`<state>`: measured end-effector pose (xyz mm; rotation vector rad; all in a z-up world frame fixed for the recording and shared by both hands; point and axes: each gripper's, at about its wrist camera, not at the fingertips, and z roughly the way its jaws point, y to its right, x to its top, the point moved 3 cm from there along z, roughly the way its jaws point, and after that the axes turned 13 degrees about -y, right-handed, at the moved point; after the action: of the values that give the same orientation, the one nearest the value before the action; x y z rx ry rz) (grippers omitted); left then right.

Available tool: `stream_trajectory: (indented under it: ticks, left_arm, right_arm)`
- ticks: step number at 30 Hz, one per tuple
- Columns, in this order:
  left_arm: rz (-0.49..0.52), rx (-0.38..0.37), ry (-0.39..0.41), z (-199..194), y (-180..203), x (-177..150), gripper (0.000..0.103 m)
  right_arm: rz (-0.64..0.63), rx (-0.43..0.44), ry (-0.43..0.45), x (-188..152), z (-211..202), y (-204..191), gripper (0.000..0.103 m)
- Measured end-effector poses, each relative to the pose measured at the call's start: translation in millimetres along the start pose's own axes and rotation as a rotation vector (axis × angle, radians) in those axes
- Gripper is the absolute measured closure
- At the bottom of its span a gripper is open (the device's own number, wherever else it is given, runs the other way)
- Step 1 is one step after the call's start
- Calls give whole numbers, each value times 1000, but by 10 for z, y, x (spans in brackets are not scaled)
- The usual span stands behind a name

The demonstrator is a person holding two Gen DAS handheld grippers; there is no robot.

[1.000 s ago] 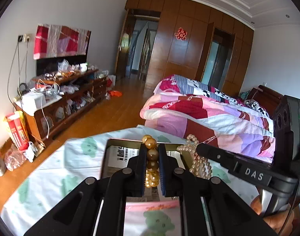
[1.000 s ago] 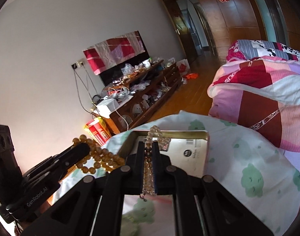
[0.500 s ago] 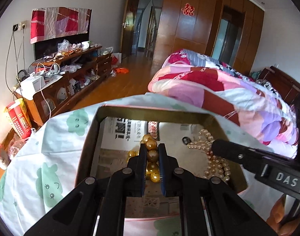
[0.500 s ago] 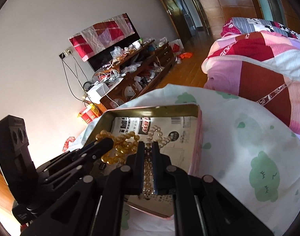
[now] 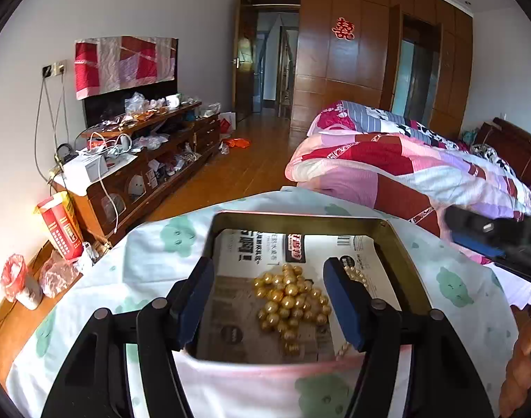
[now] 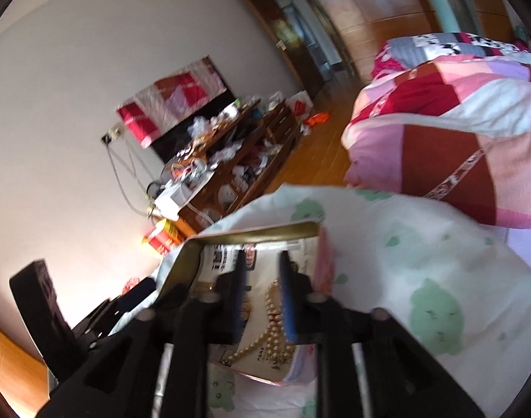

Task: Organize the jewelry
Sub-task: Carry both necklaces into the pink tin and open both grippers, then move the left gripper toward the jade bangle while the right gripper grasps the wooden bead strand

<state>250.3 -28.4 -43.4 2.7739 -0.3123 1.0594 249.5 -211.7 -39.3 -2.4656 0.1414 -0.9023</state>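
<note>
An open tin box (image 5: 300, 216) with a gold rim and printed paper lining sits on the cloth-covered table. A gold bead bracelet (image 5: 290, 300) lies heaped on its floor. My left gripper (image 5: 269, 301) hovers over it; its jaws are opening wide and the pads are clear of the beads. A pearl necklace (image 6: 270, 317) lies in the same box (image 6: 251, 235), below my right gripper (image 6: 263, 296). The right gripper's jaws are opening and nothing is pinched between them. That view is blurred. The pearls (image 5: 356, 273) peek out beside the left gripper's right finger.
The table wears a white cloth (image 5: 161, 244) with green prints. A bed with a patchwork quilt (image 5: 405, 160) stands close behind on the right. A cluttered wooden TV cabinet (image 5: 143, 160) lines the left wall, with a red package (image 5: 60, 224) beside it.
Both grippers sank over the box, then their jaws parted. The gold beads dropped from the left gripper and the pearls from the right onto the box floor.
</note>
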Motion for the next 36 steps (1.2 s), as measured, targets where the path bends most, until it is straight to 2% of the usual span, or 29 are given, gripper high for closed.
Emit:
stream_trajectory:
  ticks: [2,7,12,16,22,36]
  left_arm:
    - [-3,-2,-4,-76,-54,-53,37]
    - [-29,10,-8,-219,-154,-235,37]
    - [-89,-10,-32,-316,-261,-435,37]
    - [-100,-3,-36,-412,-291,-582,37]
    - [-110,-21,-66,-531,-313,-883,37]
    - [-111,-27,-89,-767,-312,-1347,37]
  right_arm:
    - [21,-21,30,-29,-155,35,38]
    - [75,-145,63,-297,-491,261,38]
    - [140,-222,44,-577,-646,523,38]
    - [151,-226,22,-787,-732,576,38]
    - [100,-213,-27,-1032,-754,450,38]
    - [24,-109,-166,-1638,-702,24,38]
